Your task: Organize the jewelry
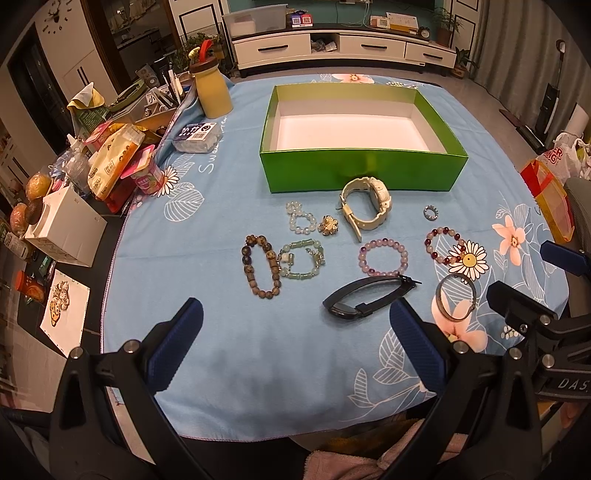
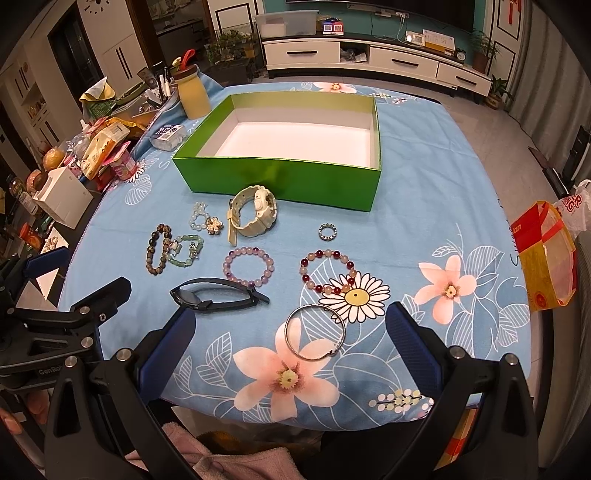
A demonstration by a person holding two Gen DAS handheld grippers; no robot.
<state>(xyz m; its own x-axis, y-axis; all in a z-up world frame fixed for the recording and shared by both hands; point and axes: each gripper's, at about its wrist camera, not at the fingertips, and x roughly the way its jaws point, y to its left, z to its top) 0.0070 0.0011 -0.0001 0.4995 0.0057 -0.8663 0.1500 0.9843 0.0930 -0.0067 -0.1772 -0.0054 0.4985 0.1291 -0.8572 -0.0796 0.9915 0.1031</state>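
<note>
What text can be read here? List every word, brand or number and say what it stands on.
"DAS", cut off at the picture's edge: body of the right gripper.
"GenRob", the rest hidden: body of the left gripper.
"Sw", the following letters blurred: tablecloth.
"小竹": dark label of the clear packet.
Too small or blurred to read: snack packs, cards on the TV cabinet.

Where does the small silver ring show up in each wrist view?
Left wrist view: the small silver ring lies right of centre, to the right of the white watch and below the green box's right end.
Right wrist view: the ring lies near centre, right of the watch, just above the red-and-pink bead bracelet.
Shared landmark: the green box.
</note>
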